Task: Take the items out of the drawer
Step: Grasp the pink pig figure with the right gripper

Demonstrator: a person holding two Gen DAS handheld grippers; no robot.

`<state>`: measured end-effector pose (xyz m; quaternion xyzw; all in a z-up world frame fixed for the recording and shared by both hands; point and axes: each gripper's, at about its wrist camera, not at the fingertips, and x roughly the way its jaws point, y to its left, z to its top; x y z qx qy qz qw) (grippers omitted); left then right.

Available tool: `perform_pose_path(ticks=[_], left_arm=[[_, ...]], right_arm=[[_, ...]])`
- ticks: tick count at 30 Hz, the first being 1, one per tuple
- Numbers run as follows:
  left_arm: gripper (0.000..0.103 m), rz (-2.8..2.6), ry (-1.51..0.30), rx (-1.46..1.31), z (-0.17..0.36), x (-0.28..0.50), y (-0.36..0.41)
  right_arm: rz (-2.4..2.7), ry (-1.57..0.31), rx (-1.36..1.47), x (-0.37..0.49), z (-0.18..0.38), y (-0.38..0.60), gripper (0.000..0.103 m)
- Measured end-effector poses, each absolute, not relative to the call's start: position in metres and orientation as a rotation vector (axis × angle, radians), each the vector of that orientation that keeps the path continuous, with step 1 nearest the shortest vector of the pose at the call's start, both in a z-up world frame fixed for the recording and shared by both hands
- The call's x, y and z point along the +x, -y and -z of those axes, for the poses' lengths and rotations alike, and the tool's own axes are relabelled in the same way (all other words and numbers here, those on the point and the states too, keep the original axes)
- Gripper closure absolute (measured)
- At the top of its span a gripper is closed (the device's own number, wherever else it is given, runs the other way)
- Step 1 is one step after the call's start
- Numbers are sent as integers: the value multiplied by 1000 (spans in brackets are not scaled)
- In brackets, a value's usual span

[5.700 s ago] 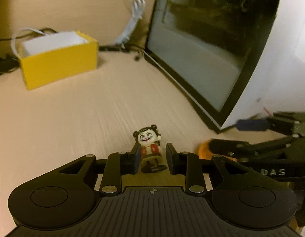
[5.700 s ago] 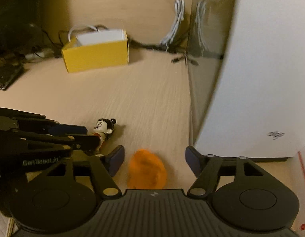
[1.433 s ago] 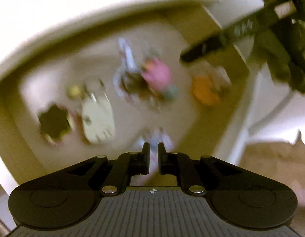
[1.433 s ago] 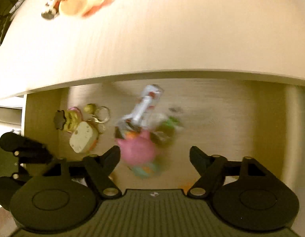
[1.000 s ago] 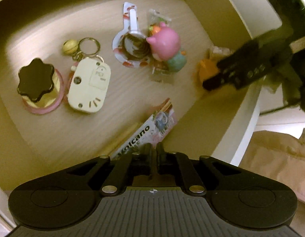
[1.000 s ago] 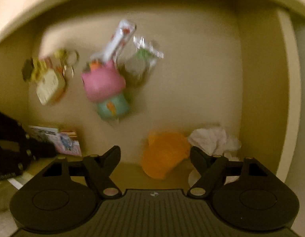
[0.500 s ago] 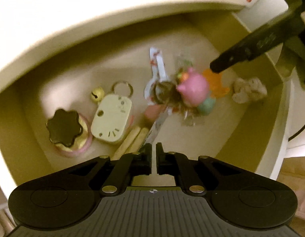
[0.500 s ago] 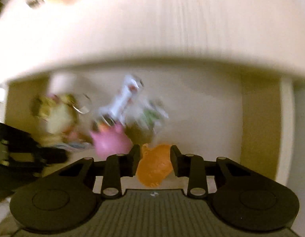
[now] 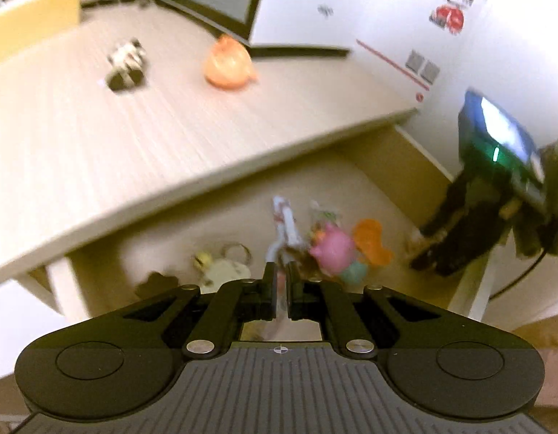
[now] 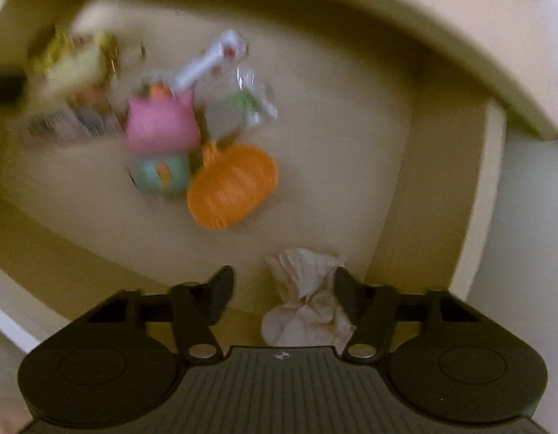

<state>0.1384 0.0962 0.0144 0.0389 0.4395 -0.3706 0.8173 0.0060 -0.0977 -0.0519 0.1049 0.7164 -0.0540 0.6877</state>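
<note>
The open drawer (image 10: 442,181) holds a pink pig toy (image 10: 159,126), an orange toy (image 10: 232,188), a white-and-red packet (image 10: 210,59) and a crumpled white wrapper (image 10: 308,289). My right gripper (image 10: 282,282) hangs open just above the wrapper, with a finger on either side and nothing gripped. My left gripper (image 9: 282,278) is raised over the drawer's (image 9: 398,152) front, shut on a thin snack packet (image 9: 279,311) that shows as a pale pink strip between its fingers. From the left wrist view the right gripper's black body (image 9: 460,238) reaches into the drawer's right end.
A second orange toy (image 9: 228,63) and a small figurine (image 9: 125,63) lie on the desk top (image 9: 170,137) above the drawer. A white box (image 9: 351,7) and a yellow box (image 9: 33,11) stand behind. A keychain (image 9: 224,269) and a dark flower-shaped item (image 9: 156,284) lie in the drawer's left end.
My left gripper has lifted up and back from the drawer, still shut. My right gripper has opened; the orange toy it held now lies on the drawer floor, and the gripper hangs over the wrapper.
</note>
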Motion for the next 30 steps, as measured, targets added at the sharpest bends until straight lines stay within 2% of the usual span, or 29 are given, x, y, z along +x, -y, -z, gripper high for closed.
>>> perform_pose_path(ticks=[2, 5, 11, 14, 16, 18, 21, 25, 30], left_arm=[[98, 765, -914, 81, -18, 138, -104], [98, 770, -928, 53, -18, 137, -109], [98, 756, -909, 80, -22, 123, -99], [97, 721, -924, 48, -19, 122, -96], [97, 710, -939, 20, -19, 123, -96], [97, 706, -928, 13, -21, 122, -96], [97, 695, -905, 18, -24, 119, -96], [96, 656, -906, 28, -21, 119, -97], [95, 656, -933, 158, -12, 113, -92]], right_arm=[[121, -1615, 168, 7, 59, 92, 81], [175, -1535, 175, 16, 53, 100, 92], [202, -1124, 574, 27, -5, 148, 93], [279, -992, 685, 25, -12, 157, 93], [255, -960, 707, 24, -8, 154, 89], [269, -961, 693, 19, -10, 148, 66], [290, -948, 584, 5, -25, 134, 46], [255, -1001, 453, -7, -24, 107, 44], [222, -1132, 364, 12, 7, 72, 44]])
